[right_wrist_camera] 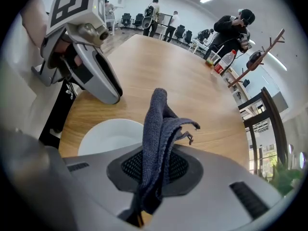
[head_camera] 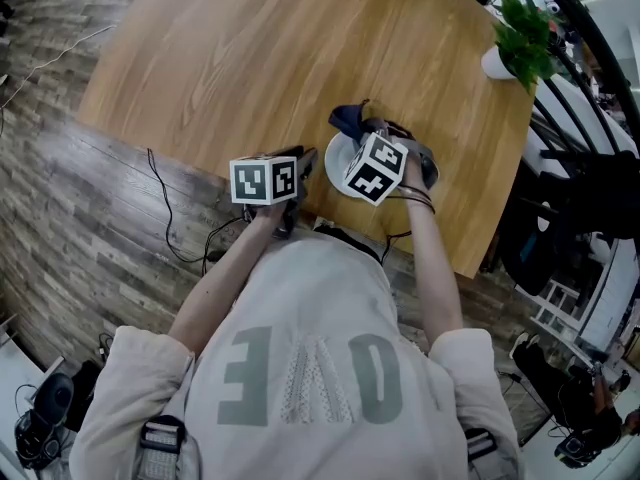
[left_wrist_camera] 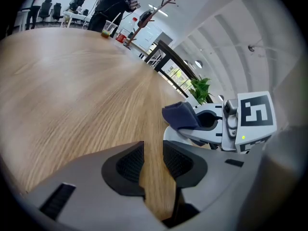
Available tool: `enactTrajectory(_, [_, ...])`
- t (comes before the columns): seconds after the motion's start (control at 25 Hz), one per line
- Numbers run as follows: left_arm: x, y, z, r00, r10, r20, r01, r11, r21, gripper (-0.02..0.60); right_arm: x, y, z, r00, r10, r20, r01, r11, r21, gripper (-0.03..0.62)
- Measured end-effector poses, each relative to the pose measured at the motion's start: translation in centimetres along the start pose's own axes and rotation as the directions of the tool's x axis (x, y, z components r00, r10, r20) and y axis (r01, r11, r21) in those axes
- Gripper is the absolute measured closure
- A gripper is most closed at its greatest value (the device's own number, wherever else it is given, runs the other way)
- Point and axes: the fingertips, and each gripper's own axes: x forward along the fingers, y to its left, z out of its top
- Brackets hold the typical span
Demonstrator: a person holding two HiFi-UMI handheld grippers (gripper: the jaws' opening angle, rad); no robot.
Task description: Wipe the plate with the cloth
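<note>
A white plate (head_camera: 338,160) lies near the table's front edge; it also shows in the right gripper view (right_wrist_camera: 108,134) and as a sliver in the left gripper view (left_wrist_camera: 174,133). My right gripper (right_wrist_camera: 156,170) is shut on a dark blue cloth (right_wrist_camera: 159,129) and hangs over the plate; the cloth (head_camera: 350,120) sticks out past it and shows bunched in the left gripper view (left_wrist_camera: 180,115). My left gripper (left_wrist_camera: 153,163) stands open, nothing between its pads, just left of the plate by the table edge (head_camera: 268,183).
A potted green plant (head_camera: 522,40) stands at the table's far right corner. Cups and a bottle (right_wrist_camera: 219,60) sit at the table's far end. Cables (head_camera: 175,233) trail over the wooden floor to the left. People and chairs are in the background.
</note>
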Motion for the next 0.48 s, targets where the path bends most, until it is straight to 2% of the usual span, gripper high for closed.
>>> enactTrajectory(0.24, [-0.2, 1.2, 0.0, 1.0, 0.009, 0.012, -0.008, 0.999, -0.033, 0.456, 0.1, 1.9, 0.3, 1.0, 0.014, -0.006, -0.014, 0.999, -0.044, 0.537])
enactTrajectory(0.48, [-0.4, 1.3, 0.4, 1.0, 0.006, 0.019, -0.005, 0.999, -0.039, 0.457, -1.1, 6.0, 1.5, 0.996, 0.085, 0.011, -0.083, 0.99, -0.113, 0.537])
